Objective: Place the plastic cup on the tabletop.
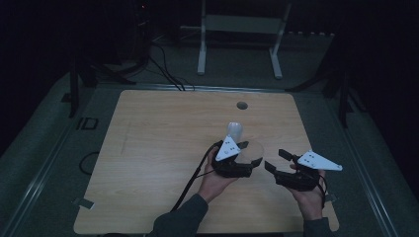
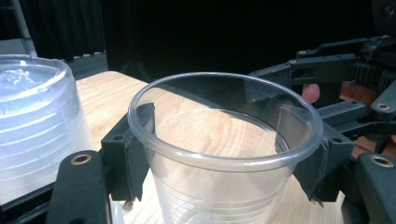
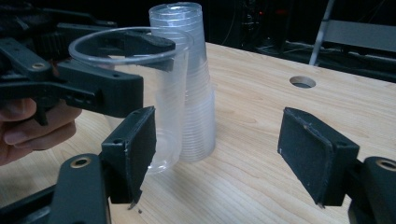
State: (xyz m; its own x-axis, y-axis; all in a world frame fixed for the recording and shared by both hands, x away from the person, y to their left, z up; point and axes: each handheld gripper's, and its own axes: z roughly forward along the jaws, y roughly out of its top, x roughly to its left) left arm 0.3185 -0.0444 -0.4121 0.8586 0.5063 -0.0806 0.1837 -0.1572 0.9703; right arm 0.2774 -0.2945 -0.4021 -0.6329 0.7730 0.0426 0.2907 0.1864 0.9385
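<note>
Left claw (image 2: 224, 154) pinching single clear cup (image 2: 224, 140) upright over desk (image 3: 261, 116), just beside cup stack (image 3: 187, 84); right claw (image 3: 219, 154) spread, empty. Separated from stack already, judging by that; still needs placing.

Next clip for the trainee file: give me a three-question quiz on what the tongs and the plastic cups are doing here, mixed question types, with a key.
1. True or false: the left tongs are closed on the single clear cup, one pad on each side just under its rim.
2. Multiple choice: the stack of cups is
A. lying on its side
B. standing mouth-down on the wooden table
C. held between the right tongs
3. Short answer: what is between the pads of the right tongs?

Key
1. True.
2. B.
3. Nothing; they stand open beside the held cup, apart from it.
</note>
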